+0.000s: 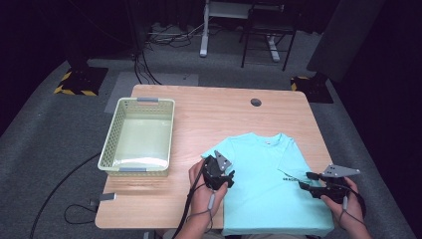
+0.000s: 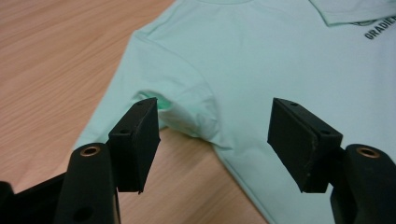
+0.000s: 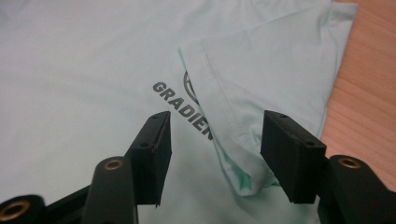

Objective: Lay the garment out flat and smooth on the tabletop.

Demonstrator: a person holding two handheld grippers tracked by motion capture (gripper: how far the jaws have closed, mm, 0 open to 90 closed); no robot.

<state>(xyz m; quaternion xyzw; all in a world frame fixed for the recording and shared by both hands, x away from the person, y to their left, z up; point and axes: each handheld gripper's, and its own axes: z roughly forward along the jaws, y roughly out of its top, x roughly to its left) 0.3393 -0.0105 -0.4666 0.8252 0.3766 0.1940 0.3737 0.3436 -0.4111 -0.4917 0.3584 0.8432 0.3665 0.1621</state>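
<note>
Dark room, grey carpet floor point(image 1: 45, 134), black-and-yellow hazard tape at 10 o'clock and 2 o'clock of the table. Light wooden table point(image 1: 214, 107) with a round grey cable grommet point(image 1: 256, 102) near its far edge at 1 o'clock.

Pale green perforated plastic basket point(image 1: 138, 138) sits on the table's left half, at 9 o'clock from the shirt, well apart from it.

Mint-green short-sleeved cotton T-shirt point(image 1: 268, 189) lies flat on the near right part of the table, collar pointing to 12 o'clock, hem at the near table edge. Dark printed lettering point(image 3: 180, 105) on the chest, partly covered: the sleeve on the person's right point(image 3: 271, 70) is folded inward over the body and overlaps the print. The sleeve on the person's left point(image 2: 173, 88) lies spread out on the wood, slightly rumpled at the armpit.

Left gripper point(image 1: 222, 179) is at the shirt's left edge, at 9 o'clock of the shirt body, held in the person's left hand point(image 1: 201, 191). In the left gripper view its jaws stand spread, straddling the left sleeve's lower edge and armpit; pads are not pressing the fabric.

Right gripper point(image 1: 306, 180) is at the shirt's right edge, at 3 o'clock, held in the person's right hand point(image 1: 343, 199). In the right gripper view its jaws are spread on either side of the folded sleeve's hem; fabric sits between them, no pinch visible, right pad is just beside the sleeve edge.

Black cable point(image 1: 191, 209) trails from the left gripper toward 6 o'clock.
</note>
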